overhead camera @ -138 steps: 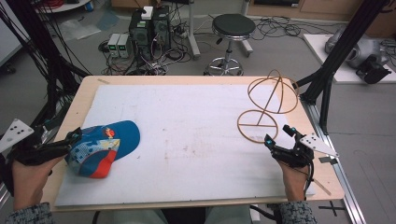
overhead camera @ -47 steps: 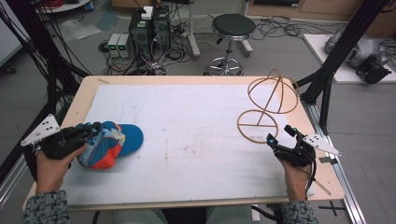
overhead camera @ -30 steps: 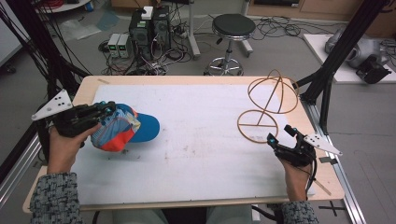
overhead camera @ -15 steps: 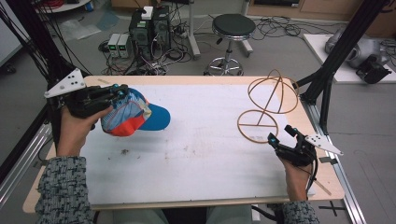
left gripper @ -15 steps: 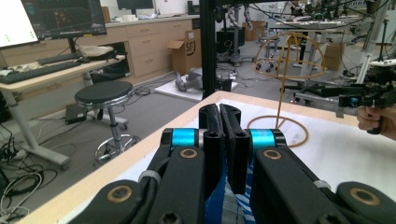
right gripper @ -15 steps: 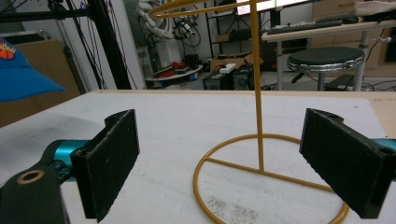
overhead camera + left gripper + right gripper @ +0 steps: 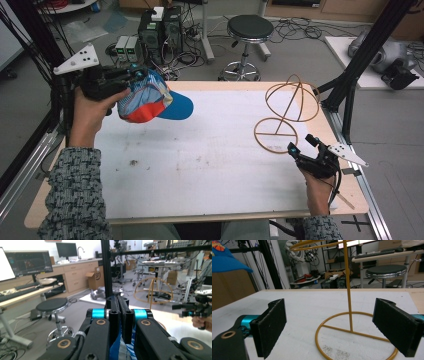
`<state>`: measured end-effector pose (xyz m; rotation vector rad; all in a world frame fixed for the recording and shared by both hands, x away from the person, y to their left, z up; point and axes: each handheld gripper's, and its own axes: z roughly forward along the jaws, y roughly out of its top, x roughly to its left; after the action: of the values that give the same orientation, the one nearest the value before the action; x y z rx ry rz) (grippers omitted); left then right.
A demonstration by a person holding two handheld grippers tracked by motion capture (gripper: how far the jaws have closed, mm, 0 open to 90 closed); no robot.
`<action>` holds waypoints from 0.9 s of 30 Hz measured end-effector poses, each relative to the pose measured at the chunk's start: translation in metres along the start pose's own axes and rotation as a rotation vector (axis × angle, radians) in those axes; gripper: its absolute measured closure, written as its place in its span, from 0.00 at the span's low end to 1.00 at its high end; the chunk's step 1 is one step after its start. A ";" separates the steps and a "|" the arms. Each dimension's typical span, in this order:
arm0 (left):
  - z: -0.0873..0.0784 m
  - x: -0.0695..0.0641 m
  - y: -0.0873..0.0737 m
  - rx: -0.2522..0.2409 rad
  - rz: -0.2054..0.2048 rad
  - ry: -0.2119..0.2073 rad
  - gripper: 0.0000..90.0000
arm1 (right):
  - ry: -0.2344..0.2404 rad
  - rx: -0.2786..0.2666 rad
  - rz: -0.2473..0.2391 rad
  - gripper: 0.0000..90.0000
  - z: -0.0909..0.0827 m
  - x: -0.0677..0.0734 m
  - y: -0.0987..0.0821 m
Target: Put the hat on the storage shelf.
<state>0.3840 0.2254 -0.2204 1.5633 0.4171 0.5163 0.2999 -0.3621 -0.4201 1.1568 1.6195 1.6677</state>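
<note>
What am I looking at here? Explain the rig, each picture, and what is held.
A person sits at a table with a hand-held two-jaw gripper in each hand. The high view looks down from above. The other two pictures come from cameras riding on the grippers, looking along their black jaws. The left gripper is shut on a blue and orange cap, lifted above the table; in its own view the jaws are pressed together on striped cloth. The right gripper is open, low over the table, facing a yellow wire stand. Neither pad touches the stand.

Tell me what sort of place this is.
Probably a robotics lab or workshop: a black frame rigs the table, electronics boxes and cables sit on the floor, and monitors line a bench.
</note>
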 end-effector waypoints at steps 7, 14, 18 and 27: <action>0.021 0.005 0.021 -0.015 0.015 -0.022 0.97 | 0.006 -0.005 0.013 0.12 0.000 -0.002 0.000; 0.051 0.004 0.038 -0.044 0.033 -0.053 0.97 | 0.012 -0.003 0.015 0.12 0.000 -0.003 -0.001; 0.064 0.003 0.043 -0.051 0.039 -0.074 0.97 | 0.016 -0.005 0.016 0.12 0.000 -0.003 -0.001; 0.103 -0.003 0.054 -0.083 0.043 -0.113 0.97 | 0.027 -0.006 0.011 0.12 -0.002 -0.003 -0.001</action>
<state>0.4363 0.1351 -0.1695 1.5155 0.2728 0.4698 0.2992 -0.3655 -0.4218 1.1465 1.6258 1.7005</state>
